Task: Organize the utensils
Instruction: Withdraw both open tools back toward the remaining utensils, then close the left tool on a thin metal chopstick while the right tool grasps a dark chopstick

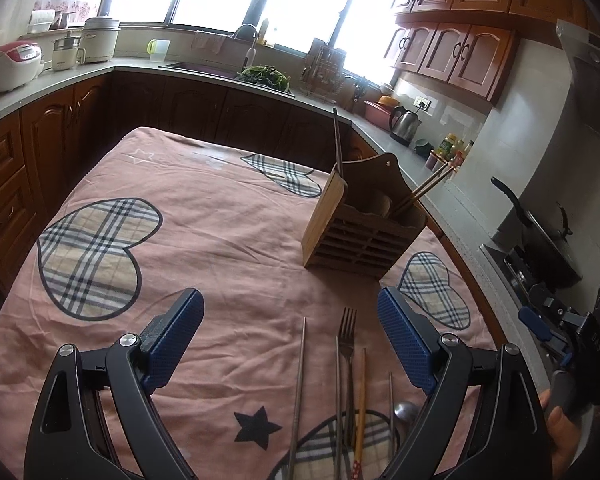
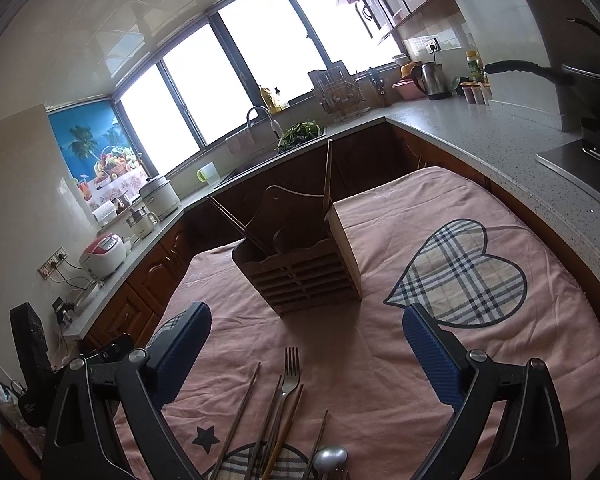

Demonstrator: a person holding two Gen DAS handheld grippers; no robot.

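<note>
A wooden utensil holder [image 1: 362, 226] [image 2: 306, 264] stands upright on the pink cloth, with a few chopsticks [image 1: 422, 190] sticking out of it. Near the front edge lie a metal fork [image 1: 347, 344] [image 2: 291, 372], several chopsticks [image 1: 299, 384] [image 2: 242, 408] and a metal spoon [image 1: 405, 412] [image 2: 331, 456]. My left gripper [image 1: 290, 320] hovers open above these utensils with nothing between its blue fingers. My right gripper [image 2: 306, 344] is open too, over the same utensils and short of the holder. In the left wrist view the right gripper [image 1: 572, 332] shows at the far right, held by a hand.
The table is covered by a pink cloth [image 1: 188, 184] with plaid hearts. Kitchen counters [image 2: 480, 128] wrap around it, carrying a kettle [image 1: 405, 124], rice cookers [image 1: 12, 66], a dish rack [image 2: 340, 92] and a sink with greens [image 1: 266, 74]. A stove with a pan [image 1: 540, 236] sits at the right.
</note>
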